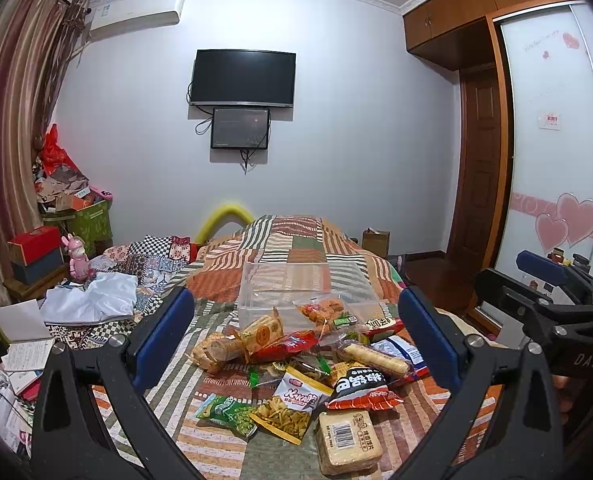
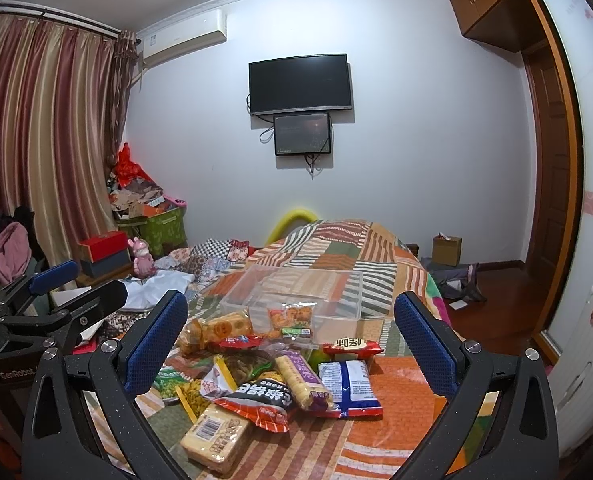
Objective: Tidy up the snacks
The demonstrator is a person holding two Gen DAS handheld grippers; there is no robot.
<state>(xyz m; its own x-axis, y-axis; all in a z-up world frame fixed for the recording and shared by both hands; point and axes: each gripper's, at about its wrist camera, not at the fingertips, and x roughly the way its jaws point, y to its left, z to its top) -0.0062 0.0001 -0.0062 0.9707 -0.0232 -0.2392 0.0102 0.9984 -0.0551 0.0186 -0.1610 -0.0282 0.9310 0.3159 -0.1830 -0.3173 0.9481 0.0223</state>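
Many snack packets (image 1: pixel 304 364) lie heaped on the patchwork bedspread (image 2: pixel 392 376), just before the clear plastic bin (image 1: pixel 284 284), which looks nearly empty. Left gripper (image 1: pixel 296 344) and right gripper (image 2: pixel 290 344) both hover with jaws spread, holding nothing. Judged: sorting barely begun (first pick pending); next, close on one packet. Legible: "DAS", "GenRobot" on the grippers.

- Clear plastic bin (image 1: pixel 284 280) sits upright on the patchwork bedspread at the far edge of the snack heap, apparently holding nothing.
- Orange snack bag (image 1: pixel 322 307) leans on the bin's near wall.
- Round crackers sleeve (image 1: pixel 262 332) lies tilted, left of centre.
- Black-and-red packet (image 1: pixel 362 388) lies flat, near side.
- Green peas bag (image 1: pixel 228 414) lies nearest left.
- Wrapped biscuit block (image 1: pixel 346 442) lies flat, nearest of all, barcode up.
- Blue-and-white packet (image 2: pixel 350 386) lies at the right.
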